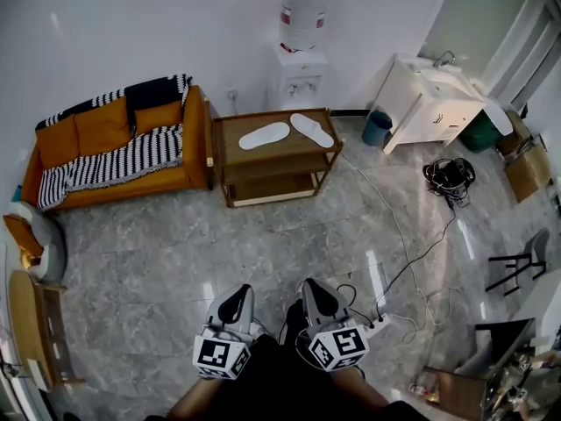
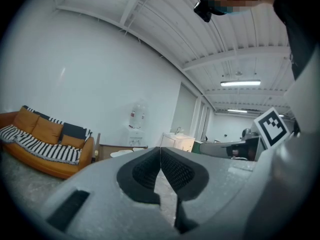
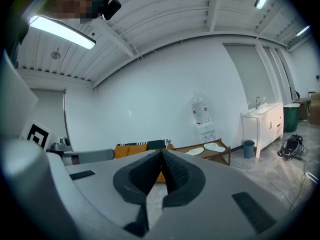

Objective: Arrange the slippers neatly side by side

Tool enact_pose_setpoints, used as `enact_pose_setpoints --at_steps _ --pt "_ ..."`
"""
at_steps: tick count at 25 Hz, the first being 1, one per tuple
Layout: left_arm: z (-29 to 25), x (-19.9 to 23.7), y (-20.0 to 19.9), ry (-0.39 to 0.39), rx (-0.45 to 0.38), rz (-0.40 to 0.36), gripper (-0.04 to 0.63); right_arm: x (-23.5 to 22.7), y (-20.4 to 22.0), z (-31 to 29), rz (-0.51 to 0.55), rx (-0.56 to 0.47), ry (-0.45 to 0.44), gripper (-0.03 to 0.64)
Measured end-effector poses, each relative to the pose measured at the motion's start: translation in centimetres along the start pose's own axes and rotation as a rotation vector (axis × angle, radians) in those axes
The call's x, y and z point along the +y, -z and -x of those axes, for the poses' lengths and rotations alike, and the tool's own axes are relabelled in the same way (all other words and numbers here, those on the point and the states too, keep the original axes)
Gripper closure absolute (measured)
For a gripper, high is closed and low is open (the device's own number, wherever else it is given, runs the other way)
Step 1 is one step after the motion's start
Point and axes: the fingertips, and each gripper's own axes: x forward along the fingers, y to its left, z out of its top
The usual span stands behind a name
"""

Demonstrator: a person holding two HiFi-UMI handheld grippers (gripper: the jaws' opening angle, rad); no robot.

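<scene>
Two white slippers lie on top of a low wooden table across the room: the left slipper and the right slipper, their toes spread apart in a V. They show small in the left gripper view as the slippers and in the right gripper view as the slippers. My left gripper and right gripper are held close to my body, far from the table, both shut with nothing between the jaws. The left gripper and right gripper point roughly level toward the table.
An orange sofa with a striped blanket stands left of the table. A water dispenser sits behind it, a white sink cabinet and blue bin to the right. Cables run across the marble floor; a black stool at right.
</scene>
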Motion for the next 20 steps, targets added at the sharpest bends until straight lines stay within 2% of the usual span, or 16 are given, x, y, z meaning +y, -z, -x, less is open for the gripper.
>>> enact_pose_setpoints --at_steps 9,14,20 --pt "-1.6 3.0 -0.1 -0.053 -0.016 -0.004 0.578 -0.6 -0.4 -4.7 0.017 -0.018 -0.04 0.604" --pt "-5.5 4.4 -0.8 -0.062 -0.016 -0.009 0.578 -2.7 -1.9 -8.5 0.02 -0.023 -0.059 0.604" --pt "-12.1 6.6 -1.7 -0.101 -0.001 0.016 0.578 -7.3 -3.4 -13.7 0.005 -0.009 -0.057 0.604"
